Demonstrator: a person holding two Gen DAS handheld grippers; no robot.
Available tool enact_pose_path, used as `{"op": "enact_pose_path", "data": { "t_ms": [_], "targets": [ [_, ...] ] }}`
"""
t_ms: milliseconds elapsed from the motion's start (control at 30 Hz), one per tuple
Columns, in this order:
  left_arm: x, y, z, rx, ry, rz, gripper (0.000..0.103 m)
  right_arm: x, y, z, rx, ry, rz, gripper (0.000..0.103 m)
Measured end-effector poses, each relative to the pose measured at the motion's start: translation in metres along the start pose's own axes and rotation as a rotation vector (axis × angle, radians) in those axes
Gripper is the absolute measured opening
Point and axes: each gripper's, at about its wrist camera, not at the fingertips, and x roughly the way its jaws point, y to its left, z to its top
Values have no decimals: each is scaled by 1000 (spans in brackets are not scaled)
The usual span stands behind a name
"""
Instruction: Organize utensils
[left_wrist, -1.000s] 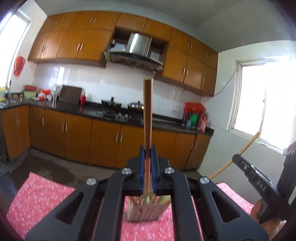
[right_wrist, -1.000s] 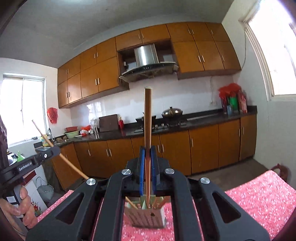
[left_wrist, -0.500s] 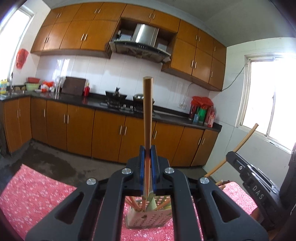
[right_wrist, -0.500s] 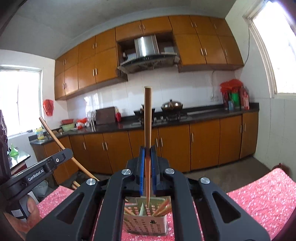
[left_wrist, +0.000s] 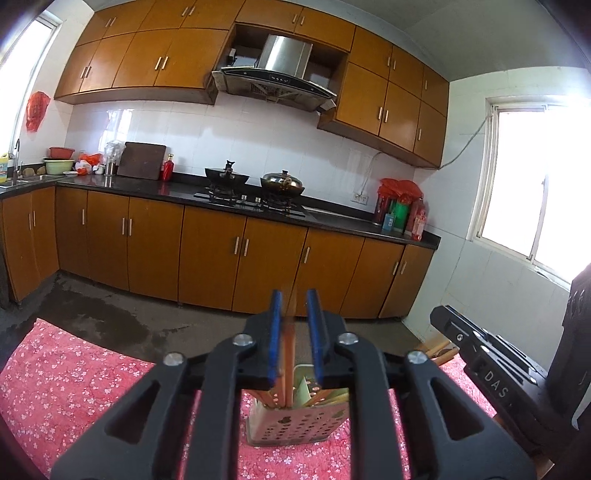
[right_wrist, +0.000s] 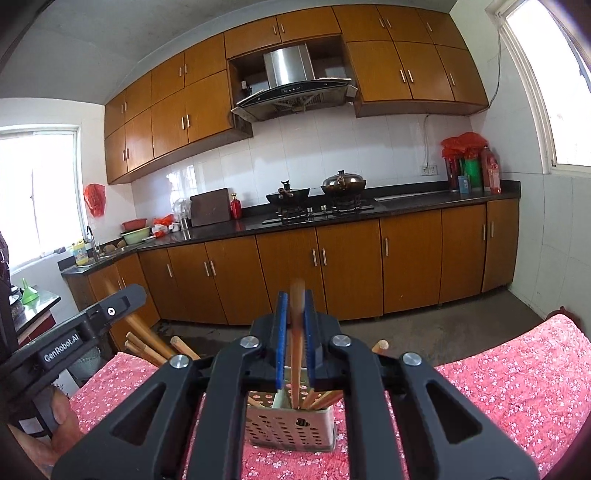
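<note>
A perforated metal utensil holder (left_wrist: 295, 424) (right_wrist: 291, 428) stands on the pink floral tablecloth and holds several wooden chopsticks. My left gripper (left_wrist: 293, 325) is open just above it; a blurred chopstick (left_wrist: 289, 354) is dropping between the blue pads into the holder. My right gripper (right_wrist: 295, 325) is also open above the holder, with a blurred chopstick (right_wrist: 296, 347) sliding down between its pads. Each gripper shows at the edge of the other's view: the right one (left_wrist: 491, 373), the left one (right_wrist: 74, 332).
The tablecloth (left_wrist: 74, 376) (right_wrist: 517, 380) covers the table around the holder. Behind are the kitchen floor, brown cabinets (left_wrist: 207, 251), a stove with pots (left_wrist: 255, 184) and a window (left_wrist: 535, 184) on the right.
Both grippers have opened and let go of their chopsticks, which have slid down into the holder. Both grippers have come lower and closer to the holder.
</note>
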Motion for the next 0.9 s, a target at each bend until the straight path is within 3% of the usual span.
{"op": "enact_pose_path", "data": {
  "t_ms": [67,233,400,433,500,567,733,900],
  "targets": [
    [-4,4,2,-11,-7,7,25,-2,0,2,4,-8,-4,23],
    [-18,13,10,-40,-36,24,37,-17,0,9,-1,-41,-20,27],
    [-53,22,14,-22,-87,44,61,-47,1,11,-24,-96,-48,61],
    [-59,22,13,-11,-95,47,73,-51,1,10,-30,-100,-53,66],
    [-80,23,8,29,-124,68,85,-65,4,3,-49,-112,-68,89],
    [-98,23,1,65,-135,87,98,-78,7,-6,-70,-127,-82,99],
    [-126,22,-21,114,-110,115,99,-98,12,-27,-94,-132,-146,101],
    [-147,28,-58,111,-48,162,99,-108,15,-52,-91,-42,-196,101]
  ]
}}
